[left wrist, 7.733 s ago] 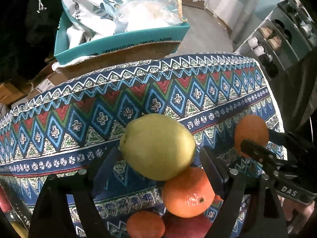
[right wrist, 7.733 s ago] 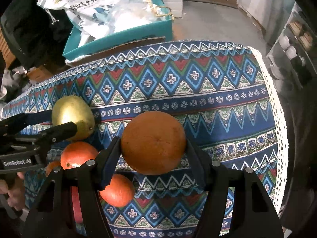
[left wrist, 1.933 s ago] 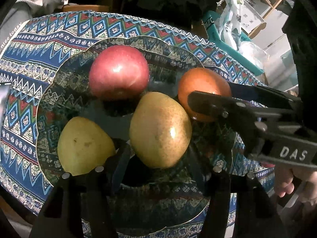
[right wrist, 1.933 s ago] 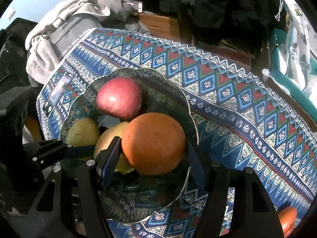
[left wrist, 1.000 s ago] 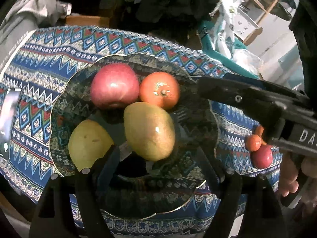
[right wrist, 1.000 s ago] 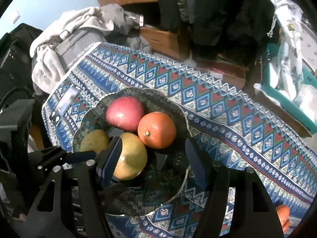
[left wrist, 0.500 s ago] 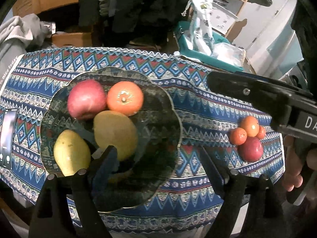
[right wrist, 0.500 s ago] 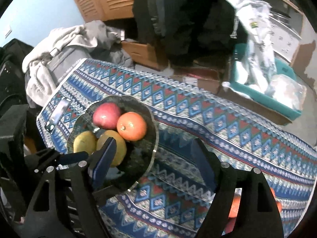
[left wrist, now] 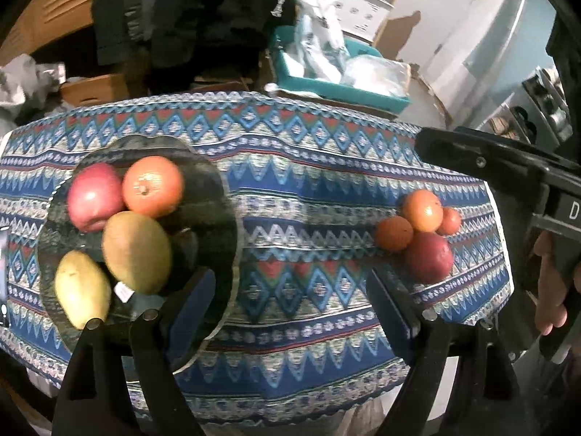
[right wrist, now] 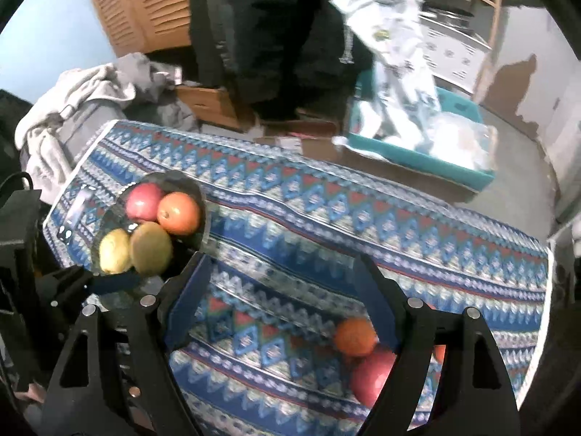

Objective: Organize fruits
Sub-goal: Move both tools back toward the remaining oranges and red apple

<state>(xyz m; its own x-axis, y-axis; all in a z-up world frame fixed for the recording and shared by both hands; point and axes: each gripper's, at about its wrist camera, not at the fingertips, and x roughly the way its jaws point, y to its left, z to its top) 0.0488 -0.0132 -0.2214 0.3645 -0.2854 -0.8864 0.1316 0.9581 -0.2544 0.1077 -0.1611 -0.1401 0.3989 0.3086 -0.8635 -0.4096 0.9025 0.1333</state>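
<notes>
A dark glass plate (left wrist: 218, 196) at the table's left holds a red apple (left wrist: 92, 196), an orange (left wrist: 152, 190), a green-brown pear (left wrist: 138, 250) and a yellow pear (left wrist: 81, 290); the plate also shows in the right wrist view (right wrist: 201, 200). At the right lie three oranges (left wrist: 423, 210) and a red apple (left wrist: 430, 258), seen too in the right wrist view (right wrist: 370, 374). My left gripper (left wrist: 287, 290) is open and empty, above the cloth between the groups. My right gripper (right wrist: 277, 276) is open and empty, with the loose fruit near its right finger.
The table wears a blue patterned cloth (left wrist: 308, 181). A phone (right wrist: 74, 214) lies at its left end. Behind it stand a teal box with bags (right wrist: 417, 138), cardboard boxes (right wrist: 214, 105) and a pile of grey clothes (right wrist: 83, 101).
Both grippers let go of their fruit on the plate, the pear and the orange, and drew back and up. The view has swung right, so the loose fruit is in sight.
</notes>
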